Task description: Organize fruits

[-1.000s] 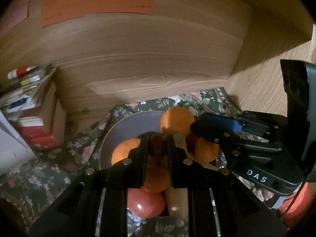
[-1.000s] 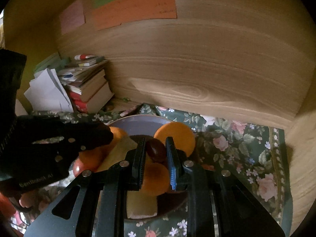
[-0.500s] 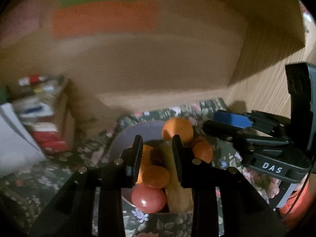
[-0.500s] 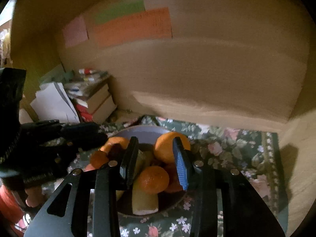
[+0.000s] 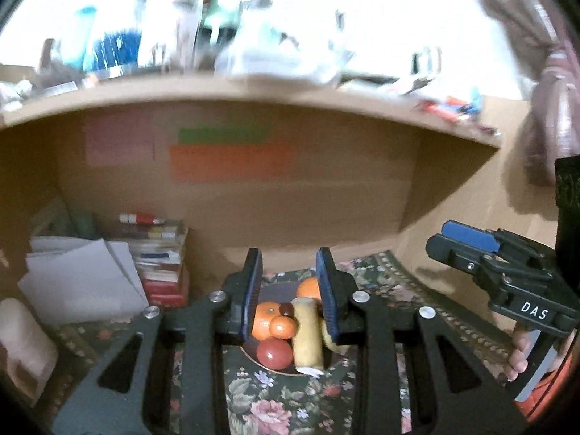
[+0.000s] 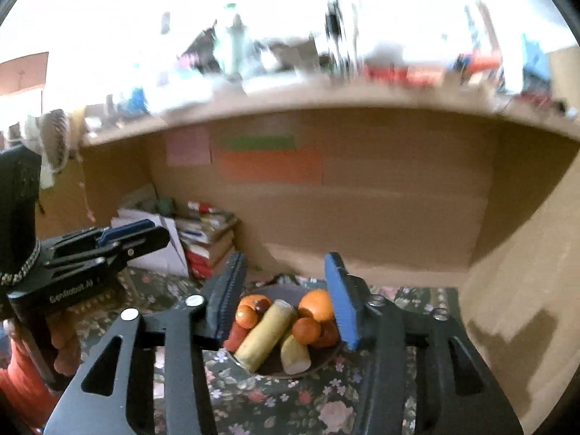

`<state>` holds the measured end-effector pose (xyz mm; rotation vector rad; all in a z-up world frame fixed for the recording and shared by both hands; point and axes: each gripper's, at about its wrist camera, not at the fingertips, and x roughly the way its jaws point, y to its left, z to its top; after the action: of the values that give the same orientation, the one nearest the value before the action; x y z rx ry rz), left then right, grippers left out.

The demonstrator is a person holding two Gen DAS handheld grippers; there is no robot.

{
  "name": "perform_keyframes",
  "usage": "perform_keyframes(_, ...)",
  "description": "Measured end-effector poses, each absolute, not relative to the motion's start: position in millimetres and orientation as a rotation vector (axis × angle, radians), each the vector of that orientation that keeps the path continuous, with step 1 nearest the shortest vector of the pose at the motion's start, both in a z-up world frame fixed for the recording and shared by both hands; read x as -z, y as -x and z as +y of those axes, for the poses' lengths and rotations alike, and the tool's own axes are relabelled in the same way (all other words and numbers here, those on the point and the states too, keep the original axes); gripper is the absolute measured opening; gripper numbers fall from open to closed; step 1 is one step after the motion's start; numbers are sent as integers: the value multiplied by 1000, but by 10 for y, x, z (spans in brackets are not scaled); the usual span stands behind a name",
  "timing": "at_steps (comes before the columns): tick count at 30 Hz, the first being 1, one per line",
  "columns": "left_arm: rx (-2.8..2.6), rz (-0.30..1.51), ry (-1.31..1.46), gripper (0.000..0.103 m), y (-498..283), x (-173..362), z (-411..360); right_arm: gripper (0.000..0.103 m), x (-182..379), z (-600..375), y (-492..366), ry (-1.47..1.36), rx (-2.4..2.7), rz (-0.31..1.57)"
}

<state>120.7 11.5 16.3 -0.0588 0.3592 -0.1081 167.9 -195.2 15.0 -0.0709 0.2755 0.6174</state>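
A dark plate [image 6: 324,357] on a floral cloth holds several oranges [image 6: 316,304], a red fruit [image 5: 274,353], a small dark fruit [image 5: 287,309] and two pale yellow stalks [image 6: 266,333]. The plate also shows in the left wrist view [image 5: 250,353]. My left gripper [image 5: 289,266] is open and empty, held back above the plate. My right gripper [image 6: 285,272] is open and empty, also back from the plate. Each gripper shows in the other's view, the right [image 5: 467,243] and the left [image 6: 123,235].
The plate sits inside a wooden shelf niche with a back wall [image 6: 380,199] bearing coloured paper notes [image 5: 228,163]. A stack of books and papers [image 5: 152,253] lies at the left. The floral cloth [image 6: 290,406] covers the shelf floor. A cluttered shelf top is above.
Both grippers let go of the small dark fruits, opened, and pulled back and up from the plate. The whole niche and the shelf above have come into view.
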Motion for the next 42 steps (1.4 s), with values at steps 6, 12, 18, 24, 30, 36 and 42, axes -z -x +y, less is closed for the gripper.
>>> perform_keyframes(6, 94, 263, 30, 46, -621, -365, -30, 57, -282, -2085, -1169, 50, -590, 189)
perform_keyframes(12, 60, 187, 19, 71, -177, -460, -94, 83, -303, -2171, -817, 32, -540, 127)
perform_keyframes(18, 36, 145, 30, 95, 55, -474, -81, 103, -305, -2239, -559, 18, -477, 65)
perform_keyframes(24, 15, 127, 25, 103, 177, -457, -85, 103, -277, -2270, -473, 8, -445, 61)
perform_keyframes(30, 15, 131, 12, 103, 198, -429, -102, 103, -256, -2271, -422, 11, -423, 64)
perform_keyframes(36, 23, 133, 16, 103, 222, -391, -128, 103, -225, -2239, -393, 32, -425, 69)
perform_keyframes(42, 21, 134, 14, 103, 221, -375, -130, 103, -214, -2243, -393, 21, -436, 77)
